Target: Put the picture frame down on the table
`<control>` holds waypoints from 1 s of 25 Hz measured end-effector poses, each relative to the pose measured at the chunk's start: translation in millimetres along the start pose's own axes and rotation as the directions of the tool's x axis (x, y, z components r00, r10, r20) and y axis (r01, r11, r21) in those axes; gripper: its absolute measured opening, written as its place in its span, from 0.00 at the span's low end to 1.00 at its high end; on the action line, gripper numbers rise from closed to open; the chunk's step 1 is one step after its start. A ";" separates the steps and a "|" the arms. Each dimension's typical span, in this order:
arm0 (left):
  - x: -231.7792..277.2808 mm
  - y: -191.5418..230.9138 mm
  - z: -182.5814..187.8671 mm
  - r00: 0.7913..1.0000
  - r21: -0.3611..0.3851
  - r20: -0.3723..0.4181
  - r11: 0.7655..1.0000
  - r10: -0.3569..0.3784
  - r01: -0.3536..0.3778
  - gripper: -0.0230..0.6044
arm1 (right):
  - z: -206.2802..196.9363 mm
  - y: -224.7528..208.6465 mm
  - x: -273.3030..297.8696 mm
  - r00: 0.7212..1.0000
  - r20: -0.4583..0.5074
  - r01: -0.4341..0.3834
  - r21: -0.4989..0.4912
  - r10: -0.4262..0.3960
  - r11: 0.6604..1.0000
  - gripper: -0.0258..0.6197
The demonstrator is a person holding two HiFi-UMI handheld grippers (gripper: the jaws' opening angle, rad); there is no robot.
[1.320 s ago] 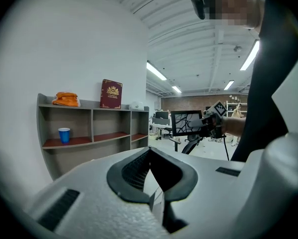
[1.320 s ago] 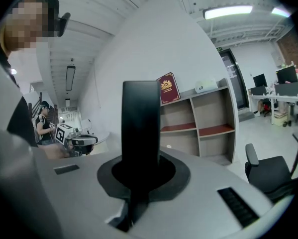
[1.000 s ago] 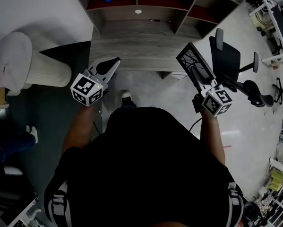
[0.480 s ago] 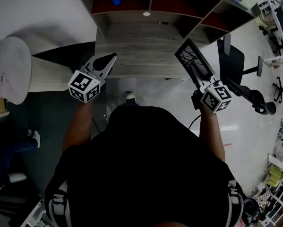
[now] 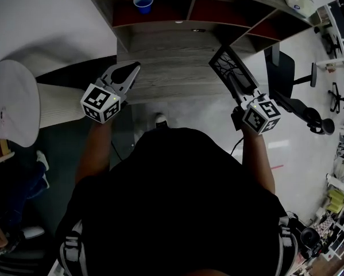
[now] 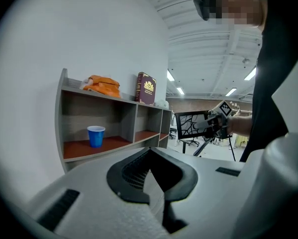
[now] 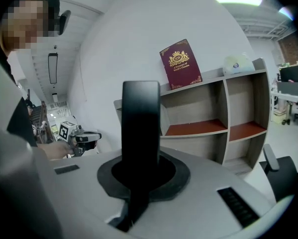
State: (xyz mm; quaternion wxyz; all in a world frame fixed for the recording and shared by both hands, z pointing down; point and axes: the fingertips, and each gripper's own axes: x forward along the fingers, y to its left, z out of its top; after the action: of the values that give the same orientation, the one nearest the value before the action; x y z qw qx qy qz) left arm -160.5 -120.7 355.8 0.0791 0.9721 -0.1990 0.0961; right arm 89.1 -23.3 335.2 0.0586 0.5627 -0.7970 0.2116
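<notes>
Picture frame (image 5: pixel 234 73), black with a branching line pattern on its face, is off the table, held in the air by the right gripper (image 5: pixel 242 92). From the head view it sits tilted over the right near part of the grey wooden table (image 5: pixel 177 68). The left gripper view shows it up in open air with the room behind it.

A grey shelf unit (image 5: pixel 192 4) with red-brown shelf boards stands along the far side of the table. A black office chair (image 5: pixel 281 76) stands on the pale floor to the right of the table, beyond the frame.

The right gripper's jaws are clenched on the frame's lower edge, and in its own view the frame rises edge-on between them as a dark upright bar. The left gripper (image 5: pixel 131 68) hovers over the left near part of the table, well apart from the frame, its jaws pressed together with nothing between them.

A maroon book (image 7: pixel 180 63) stands on top of the shelf unit, leaning against the wall. A blue cup (image 5: pixel 143 3) stands upright in the left compartment.
</notes>
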 end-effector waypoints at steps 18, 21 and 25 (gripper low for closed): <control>11.1 43.4 -4.2 1.000 0.006 -0.007 1.000 -0.025 0.025 0.06 | 6.3 -0.5 36.5 0.999 -0.006 0.036 0.016 -0.036 0.999 0.07; 21.9 40.8 0.6 1.000 0.019 -0.013 1.000 -0.014 0.014 0.06 | 9.1 -13.6 37.8 1.000 -0.003 0.017 0.015 -0.017 1.000 0.07; 21.5 37.7 3.4 1.000 0.023 -0.013 0.999 0.027 -0.026 0.06 | 10.3 -21.9 38.5 1.000 0.002 -0.015 0.007 0.015 1.000 0.07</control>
State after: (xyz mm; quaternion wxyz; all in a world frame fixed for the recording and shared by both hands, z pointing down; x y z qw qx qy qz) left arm -155.7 -163.6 361.6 0.0679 0.9696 -0.2102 0.1056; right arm 96.9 -67.0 344.6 0.0544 0.5572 -0.8004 0.2144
